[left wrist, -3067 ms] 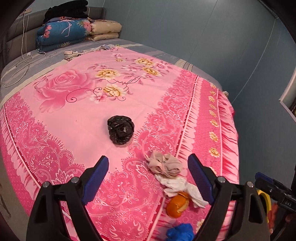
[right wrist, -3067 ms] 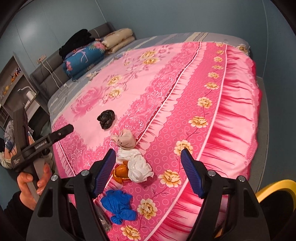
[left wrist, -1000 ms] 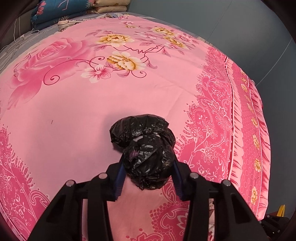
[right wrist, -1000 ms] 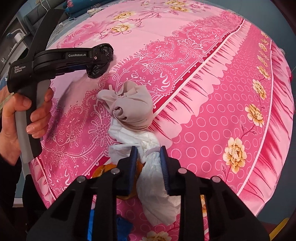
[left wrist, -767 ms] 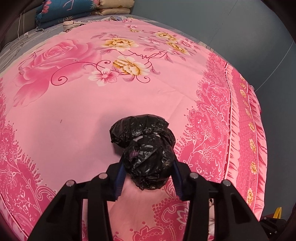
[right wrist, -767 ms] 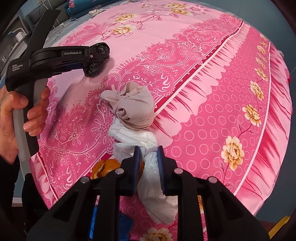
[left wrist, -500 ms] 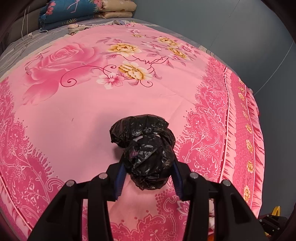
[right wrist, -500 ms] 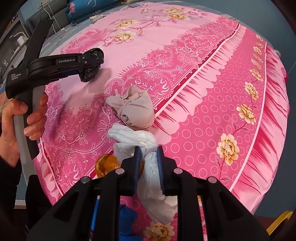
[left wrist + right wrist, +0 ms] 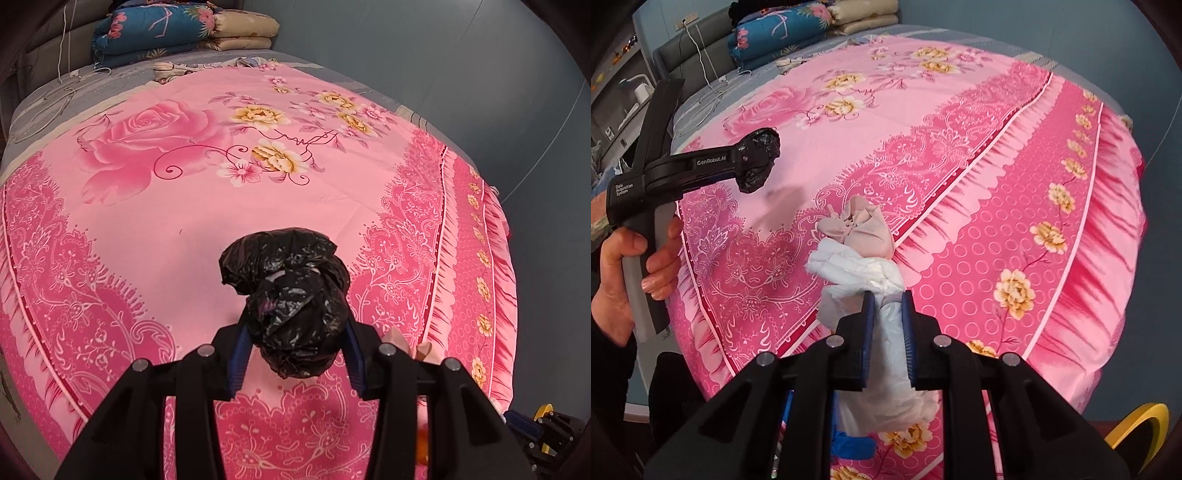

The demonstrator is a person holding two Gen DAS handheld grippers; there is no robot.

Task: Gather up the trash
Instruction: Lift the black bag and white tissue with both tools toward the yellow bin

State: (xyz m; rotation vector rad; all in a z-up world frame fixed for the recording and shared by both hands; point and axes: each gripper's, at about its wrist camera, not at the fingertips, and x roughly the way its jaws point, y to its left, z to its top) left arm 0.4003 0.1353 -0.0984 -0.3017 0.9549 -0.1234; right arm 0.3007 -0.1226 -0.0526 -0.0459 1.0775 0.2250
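Observation:
My left gripper (image 9: pixel 293 350) is shut on a crumpled black plastic bag (image 9: pixel 291 295) and holds it above the pink bedspread (image 9: pixel 155 229); the bag also shows in the right wrist view (image 9: pixel 757 162), in the left gripper (image 9: pixel 755 164) at the left. My right gripper (image 9: pixel 888 325) is shut on a white crumpled tissue wad (image 9: pixel 860 269), lifted off the bed. A beige knotted bag (image 9: pixel 860 229) lies on the bedspread (image 9: pixel 979 155) just beyond the tissue. A blue glove (image 9: pixel 853 445) lies below my right gripper, mostly hidden.
Folded blue and beige quilts (image 9: pixel 177 29) are stacked at the head of the bed. A yellow rim (image 9: pixel 1137 424) shows on the floor at the lower right. The bed's edge drops off to the right (image 9: pixel 1108 258). An orange scrap (image 9: pixel 423 443) peeks out beside the left gripper.
Both grippers have risen with their loads. The black bag is higher above the bed, and the white tissue has come up off the bedspread.

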